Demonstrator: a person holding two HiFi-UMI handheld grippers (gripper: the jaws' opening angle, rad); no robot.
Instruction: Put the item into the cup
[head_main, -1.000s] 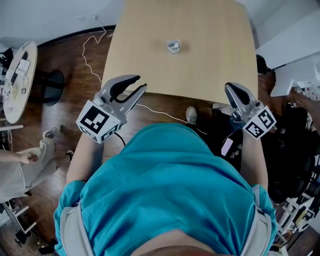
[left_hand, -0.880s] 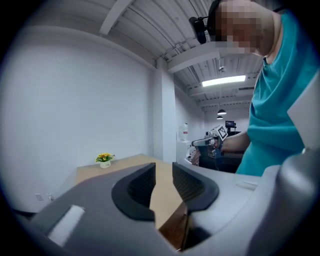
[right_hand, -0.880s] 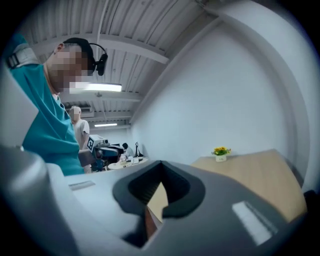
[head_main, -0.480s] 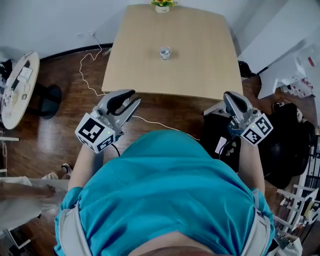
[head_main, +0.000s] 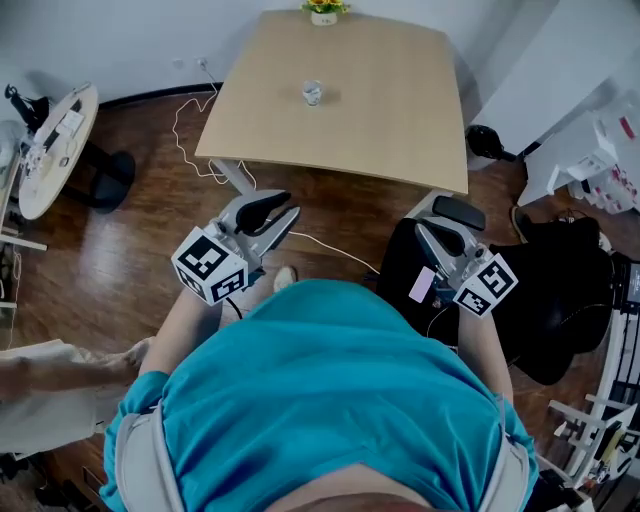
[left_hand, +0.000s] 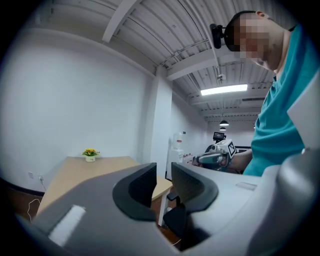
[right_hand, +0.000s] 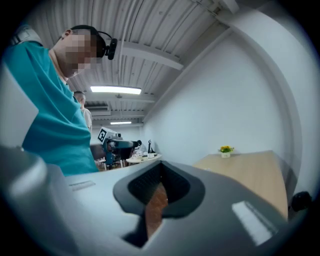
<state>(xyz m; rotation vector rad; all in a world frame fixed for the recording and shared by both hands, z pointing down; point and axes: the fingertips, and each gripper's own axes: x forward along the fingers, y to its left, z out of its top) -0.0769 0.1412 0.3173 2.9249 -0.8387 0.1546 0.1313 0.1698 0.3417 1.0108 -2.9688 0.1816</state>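
A small clear cup (head_main: 313, 92) stands on the light wooden table (head_main: 380, 110), far ahead of both grippers. I cannot make out any item to go in it. My left gripper (head_main: 288, 208) hangs over the wood floor short of the table's near edge. Its jaws are closing, with a gap still between them and nothing in it (left_hand: 164, 172). My right gripper (head_main: 424, 230) is held over a black chair, its jaws together and empty (right_hand: 161, 167). Each gripper view shows the other gripper in the distance.
A pot of yellow flowers (head_main: 323, 9) sits at the table's far edge. A white cable (head_main: 185, 120) trails over the floor on the left, near a round white side table (head_main: 50, 150). A black chair (head_main: 545, 300) stands to the right. Another person (head_main: 45, 385) is at the lower left.
The view has pulled back from the table, so the cup and table now lie farther ahead. Both grippers have come off the table edge and sit over the floor and chair.
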